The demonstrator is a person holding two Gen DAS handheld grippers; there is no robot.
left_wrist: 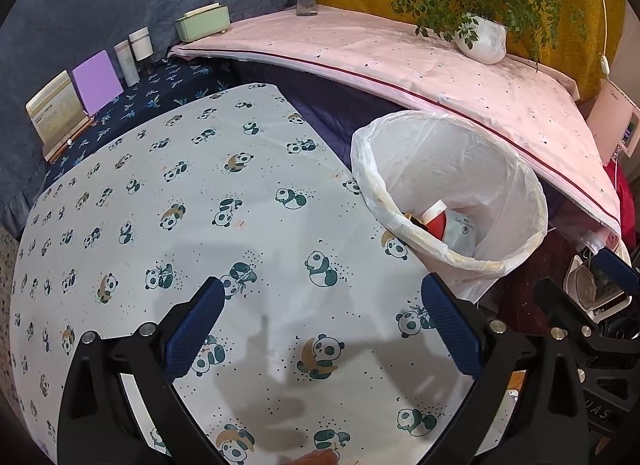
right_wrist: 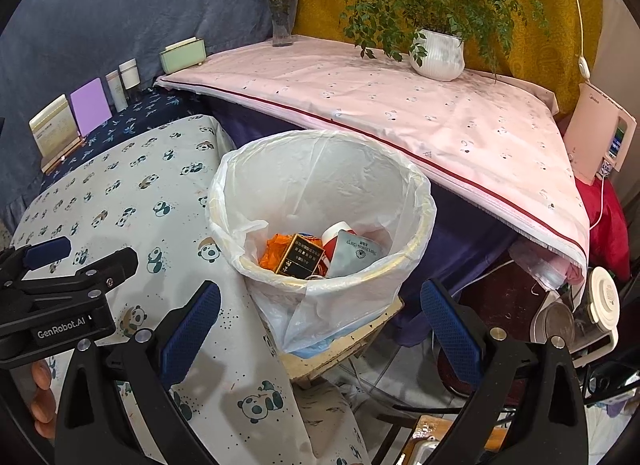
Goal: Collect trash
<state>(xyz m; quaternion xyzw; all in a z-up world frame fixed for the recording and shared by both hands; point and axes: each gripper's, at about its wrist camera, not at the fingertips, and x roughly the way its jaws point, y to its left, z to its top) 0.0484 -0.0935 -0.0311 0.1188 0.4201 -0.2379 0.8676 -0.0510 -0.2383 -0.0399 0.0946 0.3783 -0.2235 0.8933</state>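
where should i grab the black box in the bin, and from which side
Take the black box by its raised upper end, coming straight down through the bin mouth. It leans tilted on the orange wrapper, top end free, lower end buried near the rim. Probably close across its thin faces; the right gripper is open and nearest.

Bin liner (right_wrist: 320, 181): thin translucent plastic, crinkled, slightly glossy. Panda-print bench cover (left_wrist: 200, 225): matt cloth. Gripper pads (left_wrist: 192, 329): blue, knurled rubbery texture.
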